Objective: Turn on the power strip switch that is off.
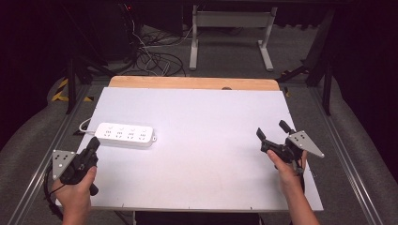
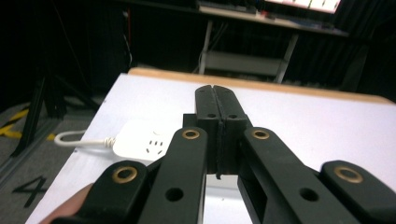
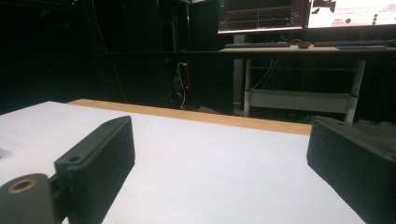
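Left tongs [image 1: 95, 143]: jaws pressed flat together, nothing between them, confirmed in the left gripper view [image 2: 216, 100] where the two black pads meet along one seam. Held low at the near left edge of the bench [image 1: 202, 178], tips aimed at the white power strip [image 1: 125, 134] and just short of its near left corner; not touching. Judged a ready posture ahead of a push or a grasp on the strip, closed so as to present a single blunt tip.

Right tongs [image 1: 272, 131]: jaws spread wide, empty, seen the same in the right gripper view [image 3: 219, 158] with bare white surface between the two pads. Held at the near right of the bench, well apart from the strip, pointed toward the far edge. Judged parked and open for a later hold.

Power strip: lying flat, sockets up, long side parallel to the near edge, at the left of the bench, no plug in any socket as far as can be told. White cord [image 1: 84, 125] looping off the left end and over the bench edge; also seen in the left gripper view [image 2: 81, 141]. Placement close to the left hand suits that side taking first contact.

Surface: white board, matt, otherwise bare, with a wooden strip [image 1: 192, 83] along the far edge.

Room: dark, grey floor, cables [image 1: 155, 58] on the floor beyond, a white-legged desk [image 1: 230, 21] behind, lit monitors [image 3: 303, 14] above it, yellow-black tape [image 1: 60, 90] at left.
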Demonstrator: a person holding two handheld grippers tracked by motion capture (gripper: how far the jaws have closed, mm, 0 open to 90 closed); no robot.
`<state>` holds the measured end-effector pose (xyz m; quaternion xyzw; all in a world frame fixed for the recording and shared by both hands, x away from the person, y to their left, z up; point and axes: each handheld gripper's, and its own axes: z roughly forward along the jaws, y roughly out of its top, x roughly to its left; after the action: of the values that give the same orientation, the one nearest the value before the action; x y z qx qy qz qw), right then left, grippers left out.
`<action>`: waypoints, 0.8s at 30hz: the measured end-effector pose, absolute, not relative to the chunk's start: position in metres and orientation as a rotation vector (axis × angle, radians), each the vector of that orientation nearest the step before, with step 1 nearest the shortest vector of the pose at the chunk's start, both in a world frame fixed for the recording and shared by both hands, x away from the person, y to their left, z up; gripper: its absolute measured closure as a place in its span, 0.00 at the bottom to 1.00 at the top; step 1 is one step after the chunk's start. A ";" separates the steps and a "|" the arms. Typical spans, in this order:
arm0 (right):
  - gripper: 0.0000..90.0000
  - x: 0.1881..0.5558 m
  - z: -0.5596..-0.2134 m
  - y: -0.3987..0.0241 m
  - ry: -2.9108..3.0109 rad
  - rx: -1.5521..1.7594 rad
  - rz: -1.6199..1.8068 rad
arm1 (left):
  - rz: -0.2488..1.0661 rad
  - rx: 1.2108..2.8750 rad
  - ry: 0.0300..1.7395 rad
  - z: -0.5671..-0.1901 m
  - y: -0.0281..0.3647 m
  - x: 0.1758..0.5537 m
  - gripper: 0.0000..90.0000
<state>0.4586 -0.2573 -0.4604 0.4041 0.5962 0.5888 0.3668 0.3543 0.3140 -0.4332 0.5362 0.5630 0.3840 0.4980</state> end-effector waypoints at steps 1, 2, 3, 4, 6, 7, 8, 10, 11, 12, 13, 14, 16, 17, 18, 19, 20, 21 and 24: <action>0.10 0.459 -0.460 -0.257 1.532 1.038 1.513 | 0.929 1.300 1.370 -0.433 0.316 0.357 1.00; 0.10 0.459 -0.460 -0.257 1.535 1.043 1.523 | 0.909 1.298 1.387 -0.432 0.317 0.360 1.00; 0.11 0.459 -0.460 -0.258 1.527 1.042 1.536 | 0.913 1.315 1.391 -0.430 0.319 0.364 1.00; 0.11 0.459 -0.460 -0.258 1.529 1.043 1.535 | 0.927 1.337 1.394 -0.428 0.322 0.367 1.00; 0.12 0.460 -0.460 -0.258 1.525 1.045 1.543 | 0.904 1.362 1.431 -0.421 0.326 0.377 1.00; 0.12 0.460 -0.460 -0.258 1.529 1.044 1.545 | 0.882 1.426 1.466 -0.414 0.331 0.387 1.00; 0.12 0.460 -0.460 -0.258 1.528 1.050 1.542 | 0.882 1.426 1.466 -0.414 0.331 0.387 1.00; 0.12 0.461 -0.460 -0.258 1.526 1.055 1.540 | 0.875 1.465 1.481 -0.406 0.333 0.399 1.00; 0.12 0.461 -0.460 -0.259 1.527 1.053 1.538 | 0.872 1.478 1.482 -0.401 0.333 0.404 1.00; 0.12 0.461 -0.460 -0.259 1.526 1.054 1.537 | 0.881 1.501 1.484 -0.397 0.332 0.409 1.00; 0.12 0.461 -0.460 -0.259 1.527 1.058 1.537 | 0.885 1.527 1.488 -0.392 0.330 0.416 1.00; 0.12 0.461 -0.460 -0.259 1.527 1.058 1.537 | 0.885 1.540 1.494 -0.390 0.329 0.419 1.00; 0.12 0.460 -0.461 -0.259 1.529 1.058 1.534 | 0.877 1.568 1.511 -0.385 0.327 0.430 1.00; 0.12 0.460 -0.461 -0.259 1.529 1.058 1.534 | 0.879 1.577 1.524 -0.383 0.326 0.436 1.00; 0.12 0.460 -0.461 -0.260 1.530 1.058 1.533 | 0.866 1.586 1.532 -0.380 0.326 0.442 1.00; 0.12 0.460 -0.461 -0.261 1.532 1.055 1.533 | 0.860 1.595 1.541 -0.379 0.325 0.447 1.00; 0.12 0.460 -0.461 -0.261 1.531 1.058 1.535 | 0.861 1.608 1.554 -0.378 0.324 0.452 1.00; 0.11 0.460 -0.461 -0.261 1.530 1.061 1.534 | 0.862 1.628 1.560 -0.377 0.323 0.456 1.00; 0.11 0.460 -0.462 -0.262 1.536 1.065 1.530 | 0.842 1.766 1.618 -0.382 0.319 0.482 1.00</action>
<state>0.4602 -0.2617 -0.4617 0.4122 0.5945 0.5920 0.3553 0.4821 0.3190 -0.3822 0.6643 0.6086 0.3168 0.2966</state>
